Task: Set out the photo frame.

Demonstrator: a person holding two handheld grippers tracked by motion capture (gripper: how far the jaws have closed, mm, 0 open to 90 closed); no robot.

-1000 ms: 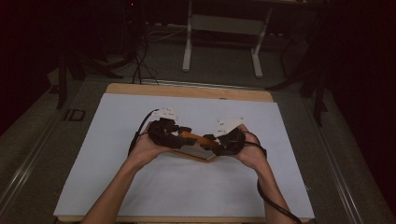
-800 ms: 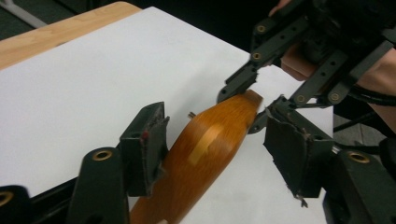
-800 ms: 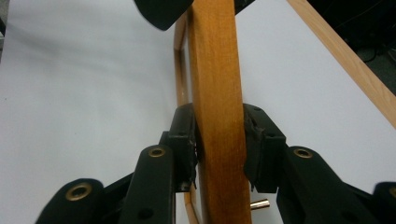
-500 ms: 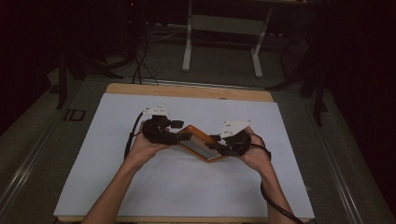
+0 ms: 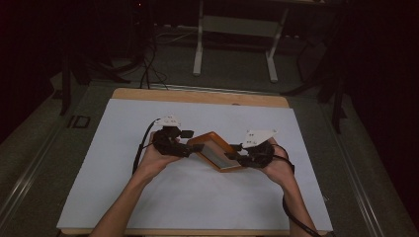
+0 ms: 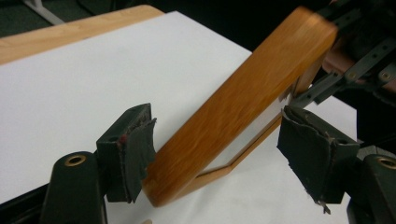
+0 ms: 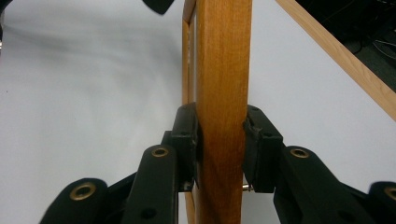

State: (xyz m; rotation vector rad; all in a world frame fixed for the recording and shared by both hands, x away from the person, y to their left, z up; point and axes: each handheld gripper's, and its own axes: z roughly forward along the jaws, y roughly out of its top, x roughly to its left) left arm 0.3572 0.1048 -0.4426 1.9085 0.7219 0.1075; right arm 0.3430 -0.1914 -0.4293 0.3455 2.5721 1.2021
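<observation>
Above the middle of the white-covered bench [image 5: 123, 197], a wooden picture frame [image 5: 217, 150] hangs between two tongs. The right tongs [image 7: 220, 149] pinch its rail; the left tongs [image 6: 215, 161] stand spread around the opposite corner. It looks stiff, light, smooth-sided, its pane probably fragile: best gripped on the rails.

Left gripper [image 6: 212, 156] jaws apart, right gripper [image 7: 220, 154] clamped.

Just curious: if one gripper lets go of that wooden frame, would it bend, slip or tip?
The frame looks rigid, so bending seems unlikely. Its polished wood may slip in a light grip. The right gripper clamps one thin edge, so it could swing down.
</observation>
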